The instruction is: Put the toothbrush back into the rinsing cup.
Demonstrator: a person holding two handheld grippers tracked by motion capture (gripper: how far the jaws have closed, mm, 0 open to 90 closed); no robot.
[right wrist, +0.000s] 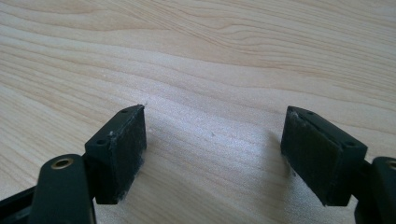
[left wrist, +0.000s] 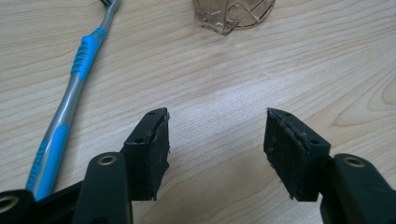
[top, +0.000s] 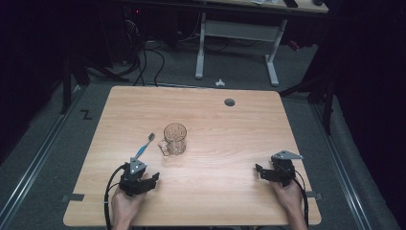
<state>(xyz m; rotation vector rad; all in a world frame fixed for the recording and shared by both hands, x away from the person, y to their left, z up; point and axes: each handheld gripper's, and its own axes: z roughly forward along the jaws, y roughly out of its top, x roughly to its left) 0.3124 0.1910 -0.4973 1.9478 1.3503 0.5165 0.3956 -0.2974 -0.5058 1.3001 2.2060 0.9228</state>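
You're holding both grippers, left (top: pixel 154 178) and right (top: pixel 259 170), apart and empty; reaching carelessly for the brush (top: pixel 143 147) risks tipping the mug (top: pixel 174 139) just beside it.

Both hands come in from the near edge, each holding a gripper low over the table. The left gripper (top: pixel 152 178) sits at the near left, jaws spread wide with nothing between them. The right gripper (top: pixel 259 170) sits at the near right, jaws likewise wide apart, seemingly pointing toward the left.
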